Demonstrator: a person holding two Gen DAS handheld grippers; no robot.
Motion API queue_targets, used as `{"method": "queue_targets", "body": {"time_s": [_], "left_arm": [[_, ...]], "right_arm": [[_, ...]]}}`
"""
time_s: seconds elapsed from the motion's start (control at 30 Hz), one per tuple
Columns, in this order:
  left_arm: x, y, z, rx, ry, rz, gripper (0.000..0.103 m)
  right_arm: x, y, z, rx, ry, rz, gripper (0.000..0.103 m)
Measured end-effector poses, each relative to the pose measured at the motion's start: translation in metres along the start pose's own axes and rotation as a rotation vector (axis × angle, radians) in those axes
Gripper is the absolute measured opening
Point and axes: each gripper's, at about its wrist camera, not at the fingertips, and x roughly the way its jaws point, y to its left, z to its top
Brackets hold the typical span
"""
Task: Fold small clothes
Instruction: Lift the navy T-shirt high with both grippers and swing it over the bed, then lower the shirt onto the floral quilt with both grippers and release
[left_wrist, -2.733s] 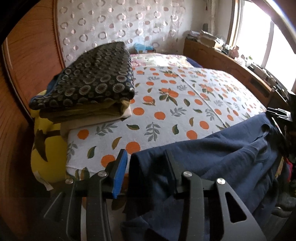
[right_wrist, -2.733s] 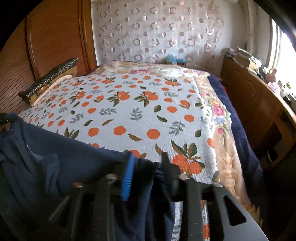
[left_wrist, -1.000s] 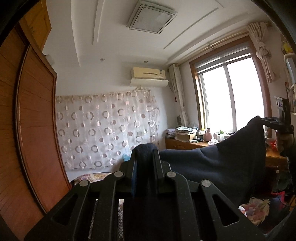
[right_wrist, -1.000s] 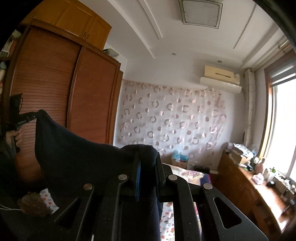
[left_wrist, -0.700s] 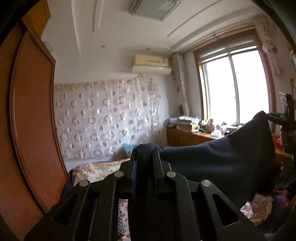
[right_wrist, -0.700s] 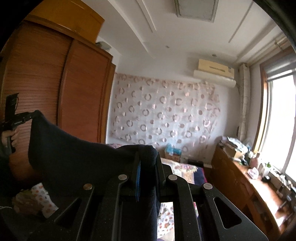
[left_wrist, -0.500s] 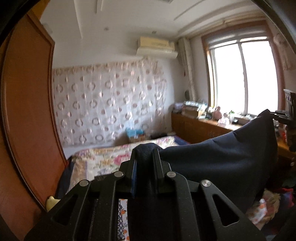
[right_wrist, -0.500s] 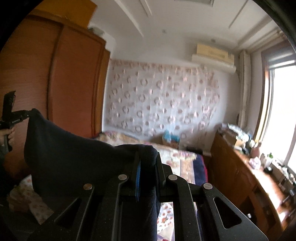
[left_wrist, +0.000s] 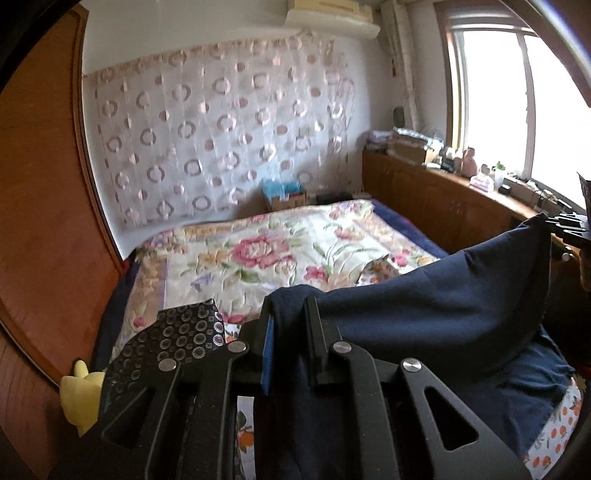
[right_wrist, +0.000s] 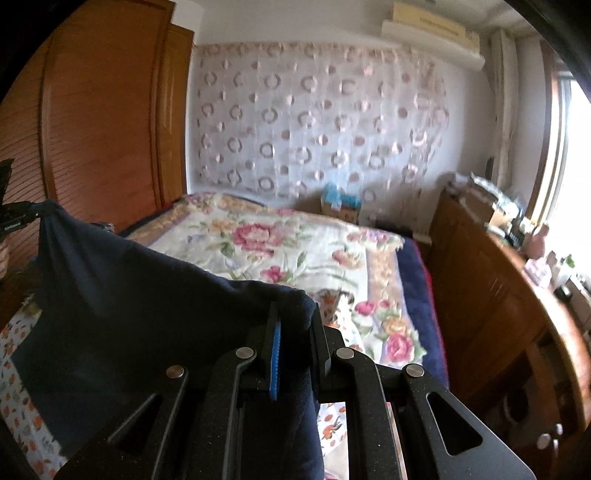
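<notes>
A navy blue garment (left_wrist: 436, 295) hangs stretched between my two grippers above the bed; it also shows in the right wrist view (right_wrist: 129, 295). My left gripper (left_wrist: 290, 325) is shut on one top corner of it. My right gripper (right_wrist: 295, 328) is shut on the other top corner. In the left wrist view the right gripper (left_wrist: 569, 225) shows at the far right, holding the cloth's far corner. In the right wrist view the left gripper (right_wrist: 18, 216) shows at the far left. The garment's lower part hangs down, hidden behind the gripper bodies.
The bed carries a floral quilt (left_wrist: 266, 254) at the far end and an orange-print sheet (left_wrist: 554, 428) nearer. A folded stack with a dark circle-patterned cloth (left_wrist: 166, 347) lies at the left. A wooden wardrobe (right_wrist: 92, 110) stands left, a wooden cabinet (right_wrist: 491, 295) right.
Both grippers have tilted down from the raised pose, so the views swing from ceiling and wall to the bed. The garment stays stretched between them, lower than before.
</notes>
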Motion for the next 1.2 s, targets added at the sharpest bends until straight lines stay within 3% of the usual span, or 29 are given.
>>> {"method": "queue_targets", "body": {"time_s": [0.2, 0.43, 0.5, 0.6, 0.67, 0.73, 0.77, 1.2], "left_arm": [[0.041, 0.004, -0.002, -0.009, 0.064, 0.006, 0.015], [0.073, 0.006, -0.005, -0.018, 0.126, 0.006, 0.021], [0.073, 0.007, -0.008, -0.023, 0.134, 0.005, 0.023], [0.063, 0.006, -0.013, -0.033, 0.120, -0.003, 0.047], [0.056, 0.004, -0.018, -0.042, 0.118, -0.025, 0.055], [0.048, -0.001, -0.026, -0.047, 0.122, -0.052, 0.075], [0.043, -0.003, -0.031, -0.051, 0.121, -0.059, 0.077], [0.007, -0.038, -0.101, -0.088, 0.186, -0.076, 0.078]], "right_arm": [[0.048, -0.020, 0.022, 0.027, 0.075, 0.023, 0.012], [0.069, -0.022, 0.018, 0.046, 0.138, 0.034, 0.012], [0.067, -0.022, 0.018, 0.061, 0.161, 0.046, 0.021], [0.062, -0.025, 0.017, 0.093, 0.174, 0.029, 0.038], [0.056, -0.024, 0.016, 0.099, 0.167, 0.018, 0.041], [0.038, -0.022, 0.011, 0.112, 0.160, 0.015, 0.043], [0.030, -0.020, 0.006, 0.117, 0.159, 0.014, 0.045], [-0.043, -0.013, -0.067, 0.215, 0.231, 0.034, 0.046]]}}
